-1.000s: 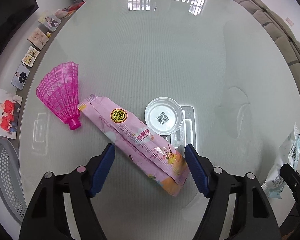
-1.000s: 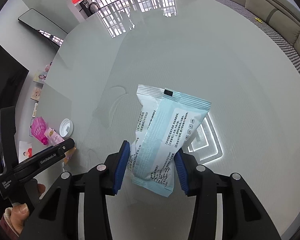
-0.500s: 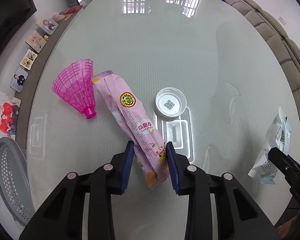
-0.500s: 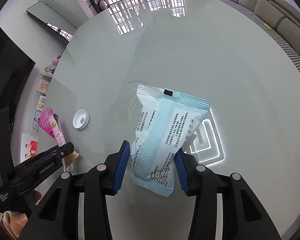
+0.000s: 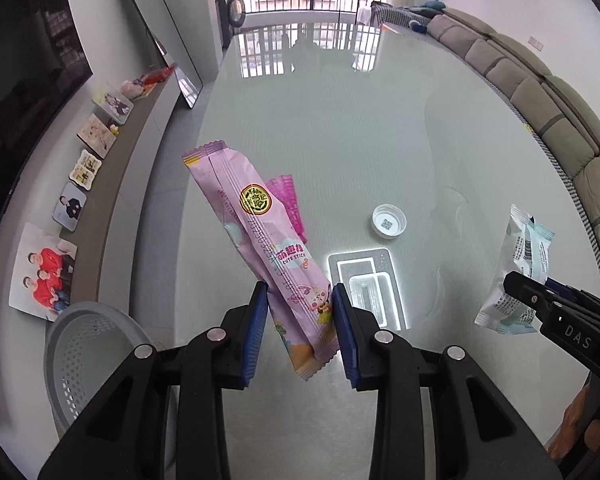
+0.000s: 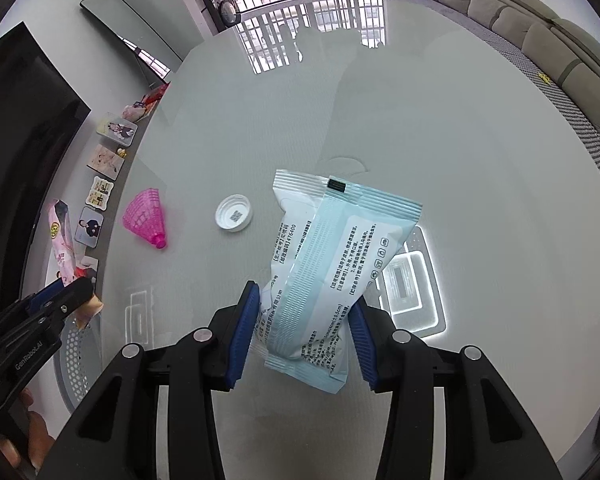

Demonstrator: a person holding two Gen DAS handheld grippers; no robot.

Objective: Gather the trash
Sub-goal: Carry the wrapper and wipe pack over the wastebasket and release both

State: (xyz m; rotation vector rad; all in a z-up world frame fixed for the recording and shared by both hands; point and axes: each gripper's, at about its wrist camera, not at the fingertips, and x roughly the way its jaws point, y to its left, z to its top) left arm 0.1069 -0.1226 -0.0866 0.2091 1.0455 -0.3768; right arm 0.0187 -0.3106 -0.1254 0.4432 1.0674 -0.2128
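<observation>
Since earlier frame, left gripper (image 5: 300, 322) closed on pink snack wrapper (image 5: 260, 236) and lifted it clear of glass table (image 5: 340, 120); wrapper stood tilted up and away from its fingers. Right gripper (image 6: 304, 326) kept clamp on pale blue packet (image 6: 332, 264), also airborne. Pink shuttlecock (image 6: 144, 216) and white cap (image 6: 235, 213) left on table ahead. Risk: thin wrapper slipping from pads if swung fast. Grey perforated basket (image 5: 88, 356) sat below-left of left gripper, past table edge; open room between.
</observation>
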